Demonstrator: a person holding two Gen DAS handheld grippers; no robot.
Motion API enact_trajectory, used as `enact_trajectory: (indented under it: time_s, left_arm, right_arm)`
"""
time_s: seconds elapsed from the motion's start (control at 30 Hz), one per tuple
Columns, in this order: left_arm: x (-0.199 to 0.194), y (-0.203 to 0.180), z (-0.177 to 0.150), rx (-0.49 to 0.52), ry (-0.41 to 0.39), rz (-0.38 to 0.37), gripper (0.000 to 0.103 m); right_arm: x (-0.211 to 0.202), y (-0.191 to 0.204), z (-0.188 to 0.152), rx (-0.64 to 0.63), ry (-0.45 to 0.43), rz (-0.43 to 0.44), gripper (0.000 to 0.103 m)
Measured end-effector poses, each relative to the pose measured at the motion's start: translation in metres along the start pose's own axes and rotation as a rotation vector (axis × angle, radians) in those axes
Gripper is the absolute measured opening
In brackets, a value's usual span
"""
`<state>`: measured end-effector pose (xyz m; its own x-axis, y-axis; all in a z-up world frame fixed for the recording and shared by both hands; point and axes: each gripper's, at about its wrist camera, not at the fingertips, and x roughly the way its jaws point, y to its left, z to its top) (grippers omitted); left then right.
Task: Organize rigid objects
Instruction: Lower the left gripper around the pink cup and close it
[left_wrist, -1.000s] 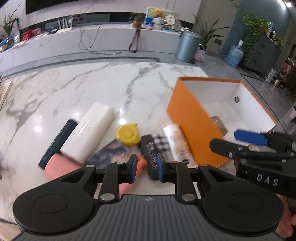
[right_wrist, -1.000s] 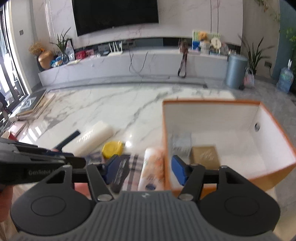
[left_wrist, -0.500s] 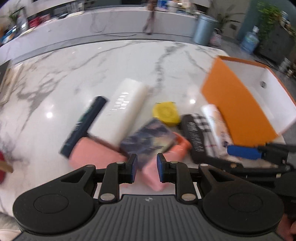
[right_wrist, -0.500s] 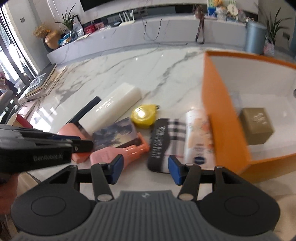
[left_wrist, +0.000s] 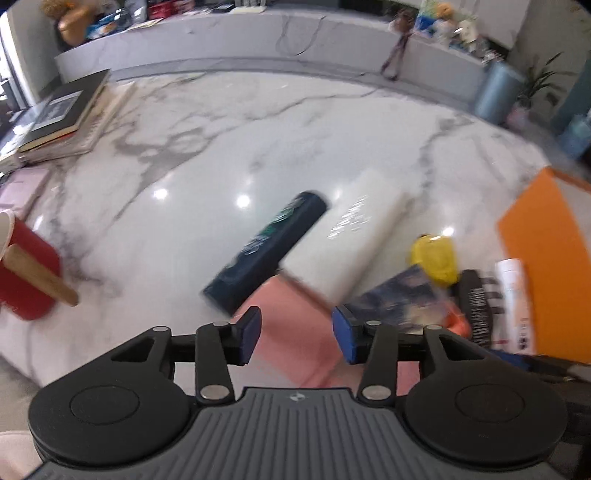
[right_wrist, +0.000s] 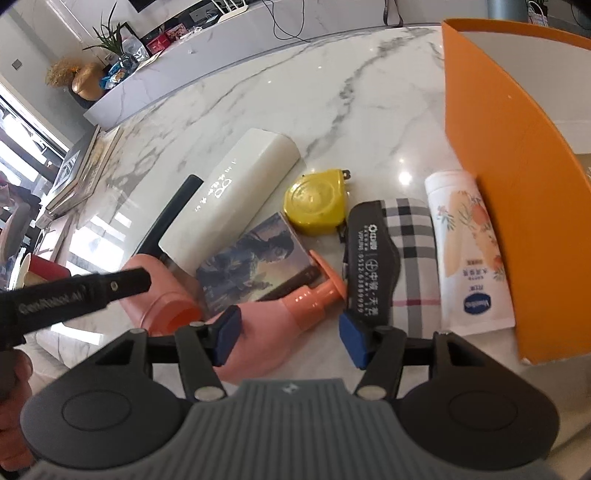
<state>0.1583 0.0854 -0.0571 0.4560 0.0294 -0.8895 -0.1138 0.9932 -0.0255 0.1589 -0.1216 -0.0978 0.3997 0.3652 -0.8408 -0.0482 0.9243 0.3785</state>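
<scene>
A pile of objects lies on the marble table beside the orange box (right_wrist: 513, 192): a pink bottle (right_wrist: 258, 325), a picture card box (right_wrist: 255, 266), a yellow tape measure (right_wrist: 317, 203), a white box (right_wrist: 236, 199), a black-and-plaid case (right_wrist: 388, 258), a white lotion tube (right_wrist: 469, 243). My right gripper (right_wrist: 288, 339) is open, its fingers either side of the pink bottle's neck end. My left gripper (left_wrist: 295, 334) is open above a pink object (left_wrist: 295, 328), near a dark blue tube (left_wrist: 269, 251) and the white box (left_wrist: 351, 236). The left gripper's body shows in the right wrist view (right_wrist: 74, 295).
A red cup with a wooden stick (left_wrist: 26, 273) stands at the left. Stacked books (left_wrist: 62, 114) lie at the far left. The orange box (left_wrist: 546, 266) stands at the right edge of the left wrist view. A low counter runs behind the table.
Both grippers swung left, away from the orange box and over the pile. The left gripper opened from nearly shut. The right gripper came down close to the pink bottle.
</scene>
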Motion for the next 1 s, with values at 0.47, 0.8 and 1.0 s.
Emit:
enact_trajectory:
  time_s: [0.47,0.8,1.0]
  left_arm:
    - [0.028,0.004,0.000,-0.093,0.072,-0.015,0.071]
    - [0.034,-0.001,-0.007,-0.037,0.135,0.006,0.065]
    - [0.034,-0.016,-0.015,0.073,0.176,0.003,0.062]
  right_arm:
    - [0.023,0.011,0.012,-0.012,0.071,0.040,0.075]
    - [0.034,0.020,0.011,-0.094,0.104,0.011,0.064]
    - [0.026,0.013,0.007,-0.142,0.132,-0.008,0.033]
